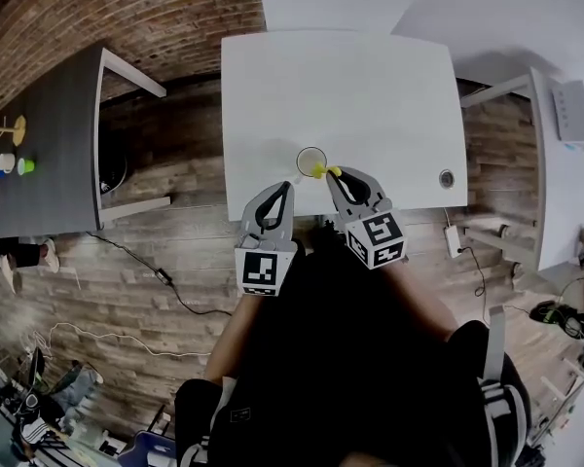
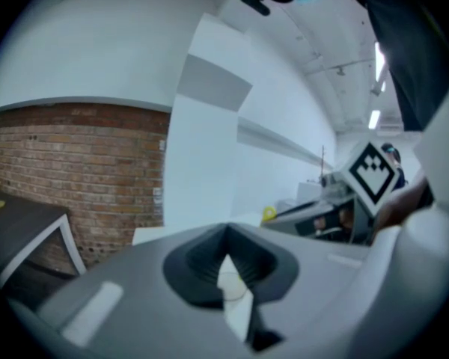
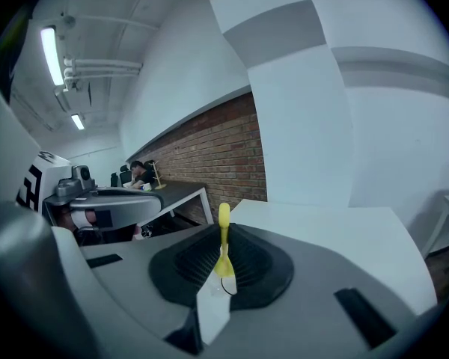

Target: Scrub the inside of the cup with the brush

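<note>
Nearest the person: dark clothes (image 1: 370,358) fill the bottom of the head view, and both arms reach up from them.
Left gripper (image 1: 287,187): its two jaws are closed tight, tip to tip, and there is nothing between them. It is held by the near edge of the white table (image 1: 370,76), just left of the cup (image 1: 311,161).
Right gripper (image 1: 333,176): its jaws are closed on the yellow brush (image 3: 224,223) and pinch its thin handle. It is just right of the left gripper, and they do not touch.
Brush: it sticks out past the jaw tips toward the cup. In the head view its yellow end is right at the cup's rim. I cannot tell if it is inside the cup.
Cup: it is clear and stands upright on the white table, near the front edge, just past both grippers.
Round cap (image 1: 447,177): it sits in the table top, off to the right.
Wood floor (image 1: 136,251): a black cable (image 1: 165,280) lies on it at the left.
Grey table (image 1: 54,154): it stands to the left, well apart from the cup, with a small green thing (image 1: 25,166) on it.
Far back: a brick wall (image 1: 107,13).
</note>
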Action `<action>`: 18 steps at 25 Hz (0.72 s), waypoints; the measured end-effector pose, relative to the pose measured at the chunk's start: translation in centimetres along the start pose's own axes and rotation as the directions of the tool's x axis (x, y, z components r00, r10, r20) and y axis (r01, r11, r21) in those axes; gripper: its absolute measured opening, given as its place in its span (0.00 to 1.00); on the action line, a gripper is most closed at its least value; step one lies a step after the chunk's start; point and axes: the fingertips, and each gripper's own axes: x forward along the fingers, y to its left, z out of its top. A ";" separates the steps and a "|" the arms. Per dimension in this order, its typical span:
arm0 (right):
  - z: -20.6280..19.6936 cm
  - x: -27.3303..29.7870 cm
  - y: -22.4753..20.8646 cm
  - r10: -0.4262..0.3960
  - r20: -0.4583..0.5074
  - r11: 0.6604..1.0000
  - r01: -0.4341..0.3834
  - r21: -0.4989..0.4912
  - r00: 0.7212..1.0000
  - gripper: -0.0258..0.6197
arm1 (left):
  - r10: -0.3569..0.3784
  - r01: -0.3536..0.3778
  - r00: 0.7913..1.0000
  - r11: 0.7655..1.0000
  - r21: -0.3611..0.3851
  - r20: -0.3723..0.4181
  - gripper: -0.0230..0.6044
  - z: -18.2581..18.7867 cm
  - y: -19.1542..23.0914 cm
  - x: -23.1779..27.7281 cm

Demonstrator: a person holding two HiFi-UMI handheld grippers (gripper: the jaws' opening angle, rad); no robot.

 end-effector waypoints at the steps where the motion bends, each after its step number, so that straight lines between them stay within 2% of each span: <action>1: 0.3 -0.2 0.1 0.002 0.008 1.000 -0.002 0.000 1.000 0.09 | 0.002 -0.002 1.000 1.000 0.000 0.009 0.04 0.4 0.0 -0.1; 9: 1.7 -1.2 1.4 0.030 0.039 0.999 -0.029 -0.034 0.999 0.09 | -0.003 0.001 0.998 1.000 0.028 0.061 0.04 2.7 -0.4 -0.5; 18: 2.1 -1.4 1.4 0.025 0.054 0.998 -0.023 -0.054 0.998 0.09 | -0.007 0.006 0.997 1.000 0.014 0.080 0.04 2.5 -0.7 -0.5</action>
